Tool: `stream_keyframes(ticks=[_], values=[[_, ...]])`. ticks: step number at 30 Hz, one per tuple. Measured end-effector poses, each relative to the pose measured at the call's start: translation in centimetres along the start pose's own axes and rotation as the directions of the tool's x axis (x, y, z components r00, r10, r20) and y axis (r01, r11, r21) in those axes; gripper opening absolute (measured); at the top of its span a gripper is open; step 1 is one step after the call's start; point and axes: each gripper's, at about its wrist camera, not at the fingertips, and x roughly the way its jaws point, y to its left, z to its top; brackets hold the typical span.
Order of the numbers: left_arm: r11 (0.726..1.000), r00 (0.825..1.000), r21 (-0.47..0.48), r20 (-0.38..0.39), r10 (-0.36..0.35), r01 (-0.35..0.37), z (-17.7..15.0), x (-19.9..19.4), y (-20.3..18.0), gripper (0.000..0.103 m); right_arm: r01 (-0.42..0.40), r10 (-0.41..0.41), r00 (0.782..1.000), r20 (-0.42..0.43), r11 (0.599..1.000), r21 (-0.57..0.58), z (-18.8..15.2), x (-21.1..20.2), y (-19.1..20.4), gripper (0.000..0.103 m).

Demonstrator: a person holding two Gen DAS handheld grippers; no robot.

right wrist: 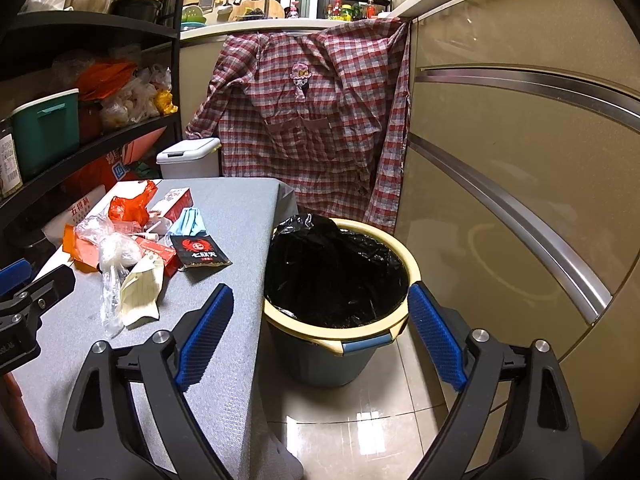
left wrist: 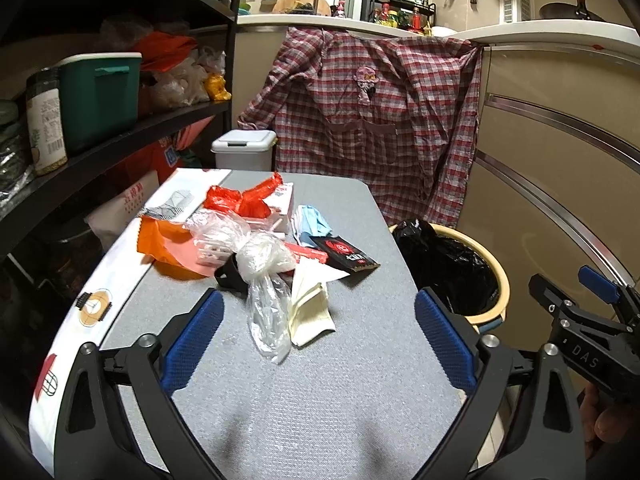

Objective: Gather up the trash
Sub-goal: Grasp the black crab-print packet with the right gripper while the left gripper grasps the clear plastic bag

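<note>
Left gripper point(left wrist: 316, 334): jaws wide apart, nothing between them, above the grey table point(left wrist: 320, 400), just short of the trash pile. Nearest it lie a crumpled clear plastic bag point(left wrist: 266, 300) and folded cream paper point(left wrist: 310, 304). Right gripper point(right wrist: 320, 334): jaws wide, empty, over the table edge and the black-lined, yellow-rimmed bin point(right wrist: 340, 280) on the floor beside the table.

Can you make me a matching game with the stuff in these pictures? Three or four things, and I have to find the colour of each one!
Things:
1. face mask
2. bin liner
3. box on the shelf
4. crumpled bag at the back of the pile

Colours:
A. black
B. red
C. light blue
D. green

Pairs: 1-C, 2-A, 3-D, 4-B
</note>
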Motion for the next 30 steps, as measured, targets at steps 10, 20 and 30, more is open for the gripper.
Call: stream_keyframes(ticks=[10,20,30], values=[[1.0,0.998,-0.005,0.068,-0.017,0.018,2.0,-1.1,0.6,0.075,-0.098,0.098,0.995,0.023,0.995,0.012,2.0,0.0,1.4,0.058],[0.999,0.998,-0.003,0.037,-0.051,0.051,8.4,0.1,5.7,0.05,-0.293,0.295,0.955,0.035,0.955,-0.039,8.7,1.7,4.5,0.033],[1.0,0.996,0.019,0.086,0.015,-0.016,12.0,4.6,12.1,0.029,-0.385,0.386,0.922,-0.01,0.917,-0.103,9.7,9.6,8.8,0.016]])
